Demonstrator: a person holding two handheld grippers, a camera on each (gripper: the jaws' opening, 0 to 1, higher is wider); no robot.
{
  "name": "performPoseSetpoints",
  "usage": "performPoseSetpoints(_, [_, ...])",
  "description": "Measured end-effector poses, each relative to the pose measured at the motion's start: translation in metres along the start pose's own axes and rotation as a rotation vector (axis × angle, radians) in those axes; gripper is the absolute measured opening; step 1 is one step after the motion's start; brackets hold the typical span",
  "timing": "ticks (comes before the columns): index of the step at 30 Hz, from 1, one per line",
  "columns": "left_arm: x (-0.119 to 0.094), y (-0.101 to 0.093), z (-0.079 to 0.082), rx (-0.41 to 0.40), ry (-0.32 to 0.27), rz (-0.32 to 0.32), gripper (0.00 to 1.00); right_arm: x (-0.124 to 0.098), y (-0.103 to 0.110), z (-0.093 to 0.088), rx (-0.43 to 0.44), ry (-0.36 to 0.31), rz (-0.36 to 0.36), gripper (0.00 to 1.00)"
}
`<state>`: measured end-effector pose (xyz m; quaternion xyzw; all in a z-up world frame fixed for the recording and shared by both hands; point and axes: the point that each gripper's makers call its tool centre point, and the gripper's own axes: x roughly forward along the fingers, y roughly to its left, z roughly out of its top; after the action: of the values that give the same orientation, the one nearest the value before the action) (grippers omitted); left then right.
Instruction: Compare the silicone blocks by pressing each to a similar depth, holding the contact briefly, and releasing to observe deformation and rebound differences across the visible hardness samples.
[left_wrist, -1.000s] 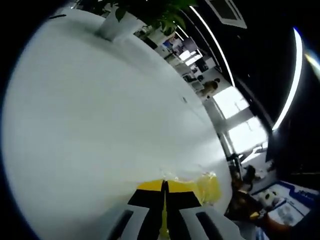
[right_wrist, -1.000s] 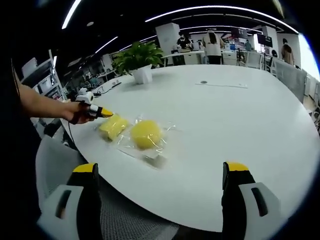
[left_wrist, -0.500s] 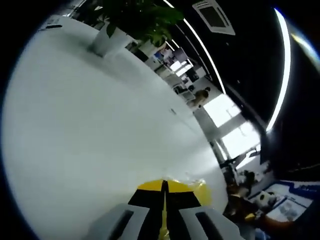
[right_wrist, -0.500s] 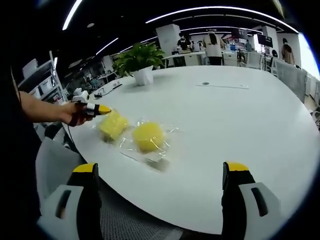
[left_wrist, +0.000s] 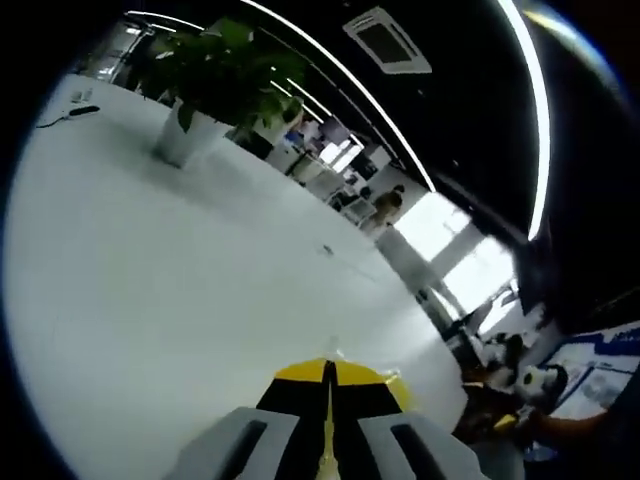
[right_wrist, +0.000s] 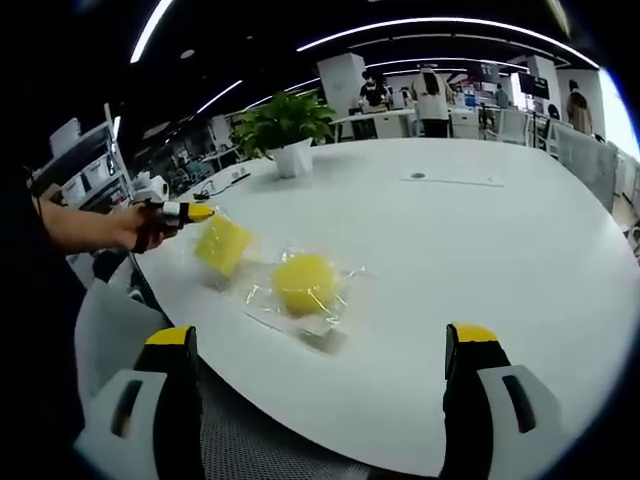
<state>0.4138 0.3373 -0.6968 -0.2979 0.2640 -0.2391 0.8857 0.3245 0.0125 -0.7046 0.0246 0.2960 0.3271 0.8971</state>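
Left tool (right_wrist: 196, 212) clenched on the wrapped square yellow block (right_wrist: 222, 245), which is lifted off the white worktop (right_wrist: 480, 240); round yellow block (right_wrist: 304, 283) lies bagged on it; right tool (right_wrist: 325, 380) released, jaws wide apart.

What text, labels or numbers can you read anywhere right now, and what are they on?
None can be read.
Blue and white printed board at the edge of the left gripper view: markings too blurred.
Two yellow silicone blocks in clear wrap: no label visible.
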Motion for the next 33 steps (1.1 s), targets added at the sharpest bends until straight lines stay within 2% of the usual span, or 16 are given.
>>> performPoseSetpoints(2, [-0.003,-0.001,0.006,0.036,-0.024,0.01,0.0,0.0,0.001,0.001,-0.005,-0.001,0.003,0.96])
performPoseSetpoints(5, [-0.005,-0.006,0.01,0.028,-0.04,-0.007,0.0,-0.001,0.0,0.001,-0.014,0.004,0.002,0.96])
performPoseSetpoints(12, [-0.011,-0.014,0.017,0.098,-0.047,-0.004,0.0,-0.002,0.004,0.007,-0.019,-0.007,-0.003,0.96])
performPoseSetpoints(20, [-0.016,-0.036,0.038,0.166,-0.076,-0.037,0.0,-0.004,0.002,0.014,-0.023,-0.024,-0.01,0.96])
performPoseSetpoints(23, [-0.018,-0.046,0.048,0.188,-0.093,-0.068,0.0,-0.005,0.002,0.018,-0.021,-0.037,-0.013,0.96])
performPoseSetpoints(28, [-0.021,-0.071,0.059,0.301,-0.089,-0.109,0.0,-0.005,0.0,0.024,-0.003,-0.059,-0.015,0.96])
performPoseSetpoints(33, [-0.026,-0.083,0.071,0.339,-0.112,-0.12,0.0,-0.003,0.002,0.03,-0.003,-0.072,-0.013,0.96])
